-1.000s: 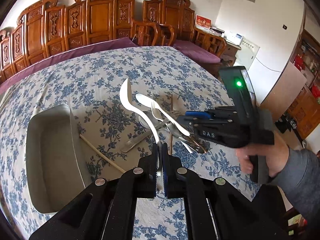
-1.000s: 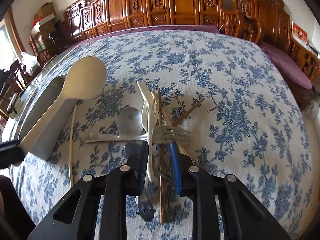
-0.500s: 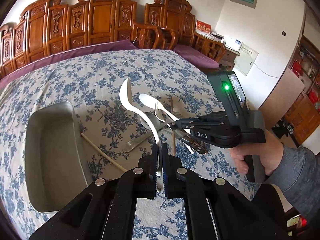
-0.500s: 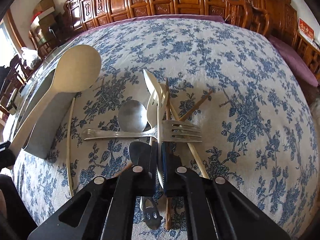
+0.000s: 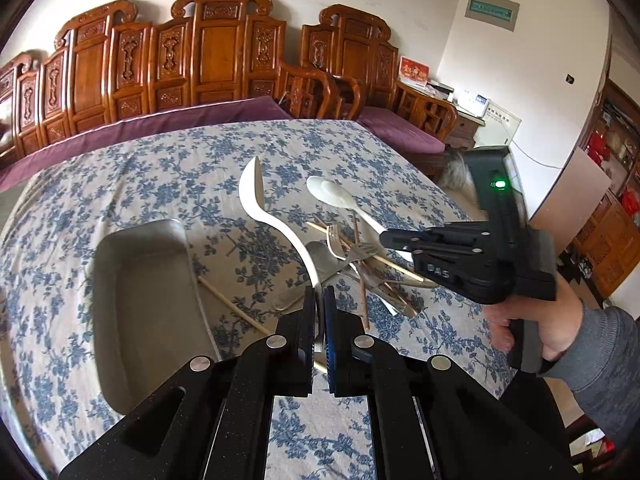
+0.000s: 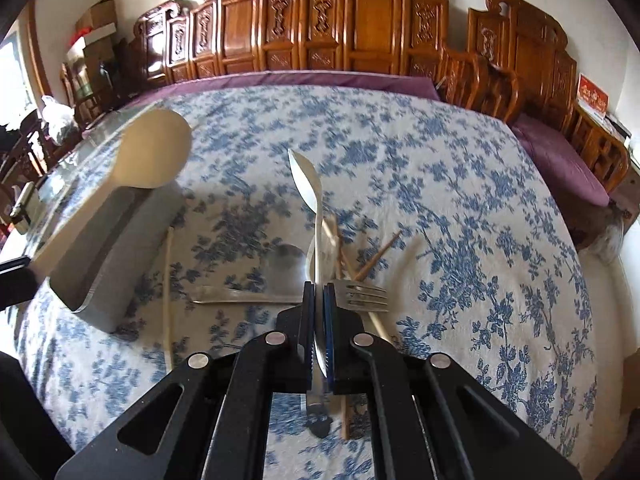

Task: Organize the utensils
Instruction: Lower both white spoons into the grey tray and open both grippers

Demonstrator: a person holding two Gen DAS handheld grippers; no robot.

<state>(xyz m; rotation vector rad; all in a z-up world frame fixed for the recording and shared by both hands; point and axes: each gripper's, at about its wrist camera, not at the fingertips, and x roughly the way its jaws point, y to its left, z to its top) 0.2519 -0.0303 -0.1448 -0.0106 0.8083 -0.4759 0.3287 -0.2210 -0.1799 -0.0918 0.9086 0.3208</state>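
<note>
Left gripper (image 5: 319,304) pinches the handle of a large cream rice paddle (image 5: 256,196), blade raised over the table toward the far side. Right gripper (image 6: 319,300) has just clamped on the handle of a white spoon (image 6: 306,178), bowl pointing far and lifted above the utensil pile (image 5: 360,268). The pile lies on the blue floral tablecloth (image 6: 460,208): metal fork (image 6: 360,295), metal spoon (image 6: 286,258), wooden chopsticks (image 6: 376,258) crossed over each other. A single chopstick (image 6: 167,292) lies left of the pile, just beside the metal tray (image 5: 140,300). A person's hand (image 5: 548,320) in a grey sleeve (image 5: 600,352) holds the right gripper. Carved wooden benches (image 6: 360,24) stand far behind.
</note>
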